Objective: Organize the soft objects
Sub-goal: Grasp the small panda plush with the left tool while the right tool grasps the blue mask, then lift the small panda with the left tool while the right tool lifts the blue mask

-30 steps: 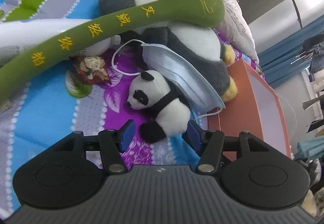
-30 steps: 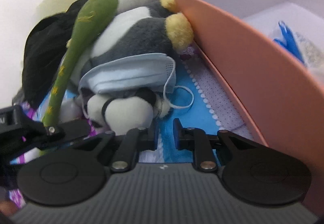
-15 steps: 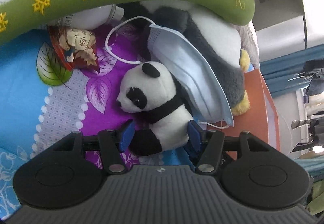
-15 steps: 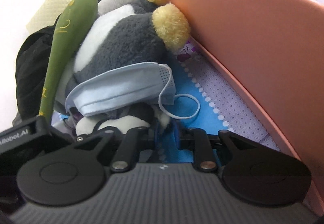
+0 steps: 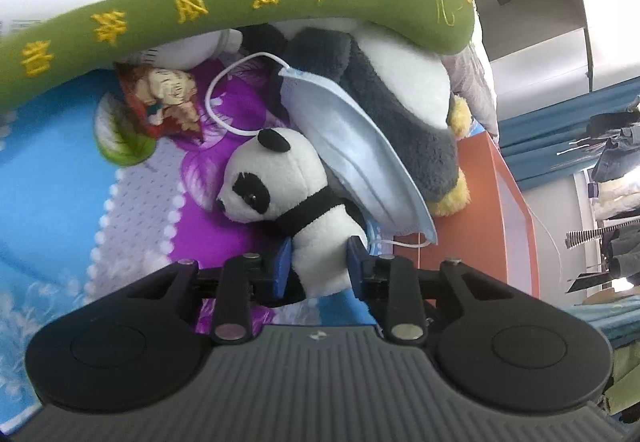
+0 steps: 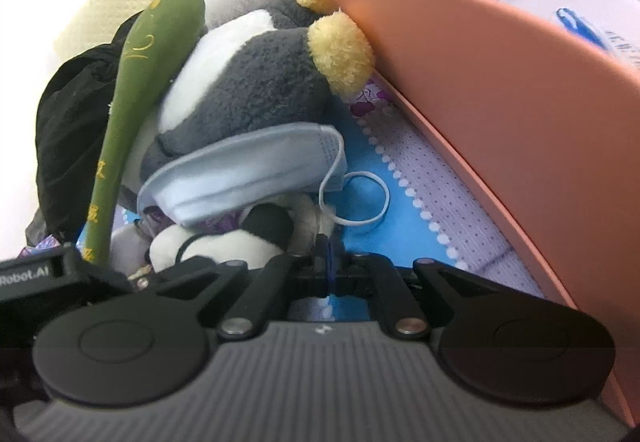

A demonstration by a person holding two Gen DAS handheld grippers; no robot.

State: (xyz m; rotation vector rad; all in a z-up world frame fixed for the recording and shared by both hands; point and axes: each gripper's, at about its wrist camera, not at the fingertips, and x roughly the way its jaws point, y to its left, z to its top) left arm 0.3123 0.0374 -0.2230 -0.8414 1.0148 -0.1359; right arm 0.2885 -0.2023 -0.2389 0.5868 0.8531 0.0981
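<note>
A small panda plush (image 5: 276, 178) lies on the patterned bedsheet, partly under a light blue face mask (image 5: 352, 146). My left gripper (image 5: 320, 262) is closing, and its blue pads (image 5: 285, 262) press both sides of the panda's white body. Behind them lies a large grey and white penguin plush (image 5: 400, 94) with a long green plush stick (image 5: 240, 6) across it. In the right wrist view my right gripper (image 6: 328, 258) is shut, just below the mask (image 6: 248, 174) ear loop and beside the panda (image 6: 224, 246). I cannot tell whether it pinches anything.
An orange box (image 6: 480, 102) with a white inside stands right of the toys and holds a blue item (image 6: 580, 26). A cartoon-printed packet (image 5: 160, 102) and a white object (image 5: 188, 54) lie on the sheet. A black cloth (image 6: 68, 130) lies behind the green stick.
My left gripper moved forward around the panda and its jaws narrowed onto the body. My right gripper came closer to the mask loop and its jaws went fully shut.
</note>
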